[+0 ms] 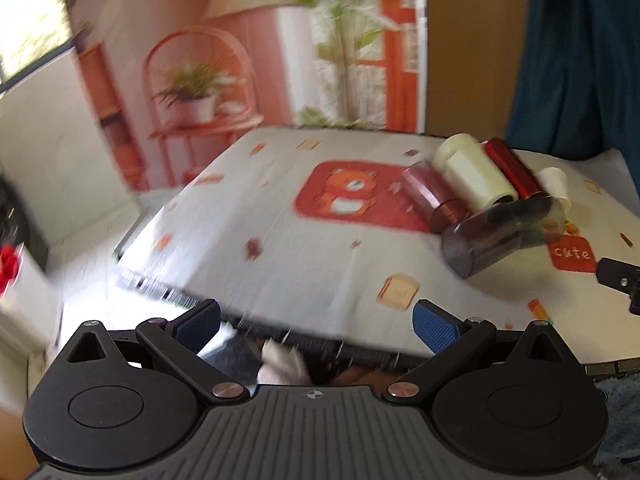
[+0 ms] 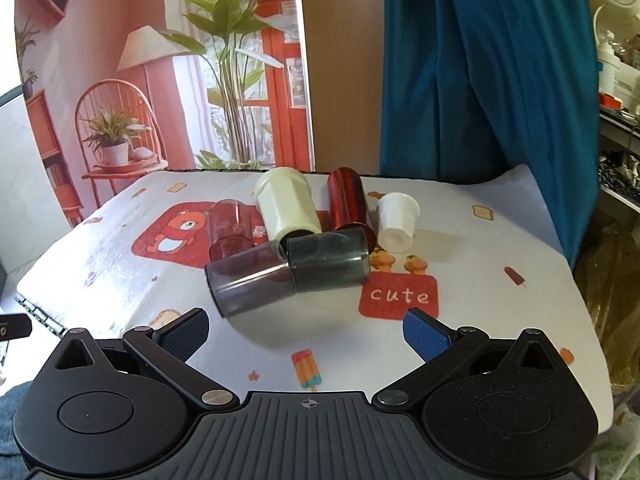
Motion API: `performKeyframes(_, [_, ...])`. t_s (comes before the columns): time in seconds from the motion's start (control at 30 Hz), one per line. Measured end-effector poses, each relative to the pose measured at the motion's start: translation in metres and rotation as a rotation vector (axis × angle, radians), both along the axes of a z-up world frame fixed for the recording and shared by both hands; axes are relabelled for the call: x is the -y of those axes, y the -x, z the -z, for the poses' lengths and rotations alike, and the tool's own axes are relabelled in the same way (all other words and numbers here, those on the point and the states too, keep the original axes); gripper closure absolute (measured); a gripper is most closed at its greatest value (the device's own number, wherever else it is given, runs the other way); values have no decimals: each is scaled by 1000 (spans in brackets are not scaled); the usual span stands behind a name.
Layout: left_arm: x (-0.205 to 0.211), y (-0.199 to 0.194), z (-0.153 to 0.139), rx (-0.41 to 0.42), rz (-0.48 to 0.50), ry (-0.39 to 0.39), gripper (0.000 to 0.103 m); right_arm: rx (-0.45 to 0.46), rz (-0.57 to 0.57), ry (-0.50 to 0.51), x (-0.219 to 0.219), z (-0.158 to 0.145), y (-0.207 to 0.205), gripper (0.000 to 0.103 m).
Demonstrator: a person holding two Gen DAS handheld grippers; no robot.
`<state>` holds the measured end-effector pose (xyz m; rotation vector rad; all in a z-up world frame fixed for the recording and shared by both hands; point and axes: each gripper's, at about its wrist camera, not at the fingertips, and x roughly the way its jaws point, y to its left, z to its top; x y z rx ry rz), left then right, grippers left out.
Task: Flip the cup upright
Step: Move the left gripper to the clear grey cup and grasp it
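Note:
Several cups lie on their sides on the patterned tablecloth (image 2: 320, 344). A smoky grey cup (image 2: 288, 276) lies nearest, across the front of the group; it also shows in the left wrist view (image 1: 500, 236). Behind it lie a pink clear cup (image 2: 230, 228), a cream cup (image 2: 286, 208), a shiny red cup (image 2: 348, 204) and a small white cup (image 2: 396, 220). My right gripper (image 2: 306, 334) is open and empty, just short of the grey cup. My left gripper (image 1: 316, 326) is open and empty, at the table's front left edge, far left of the cups.
A teal curtain (image 2: 480, 72) hangs behind the table's right side. A printed backdrop with plants and a chair (image 2: 160, 80) stands behind. Cluttered shelves (image 2: 620, 80) are at the far right. The table's left edge (image 1: 160, 284) drops to a pale floor.

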<state>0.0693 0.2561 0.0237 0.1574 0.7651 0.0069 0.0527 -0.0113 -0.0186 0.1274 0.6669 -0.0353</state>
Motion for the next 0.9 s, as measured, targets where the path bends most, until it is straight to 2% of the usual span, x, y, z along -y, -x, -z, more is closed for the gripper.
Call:
performKeyframes(0.17, [25,-42,21,-1,124,25,0,-3,12,-14,6,10,-17,0])
performKeyframes(0.37, [73,-93,52,-7,280,-28,0,-48,58,-47,25,28,-34,0])
performKeyframes(0.5, [105,-121,66,-25,377,-66,0,-68,94,-32,37,34,-41,0])
performKeyframes(0.6, [121,-136,74,-51,424,-43,0,-91,122,-36,48,43,-46,0])
performKeyframes(0.77, [144,-144,91,-92,492,-82,1,-137,151,-47,60,58,-54,0])
performKeyframes(0.9, [152,-154,101,-120,520,-99,6,-154,163,-59,66,65,-59,0])
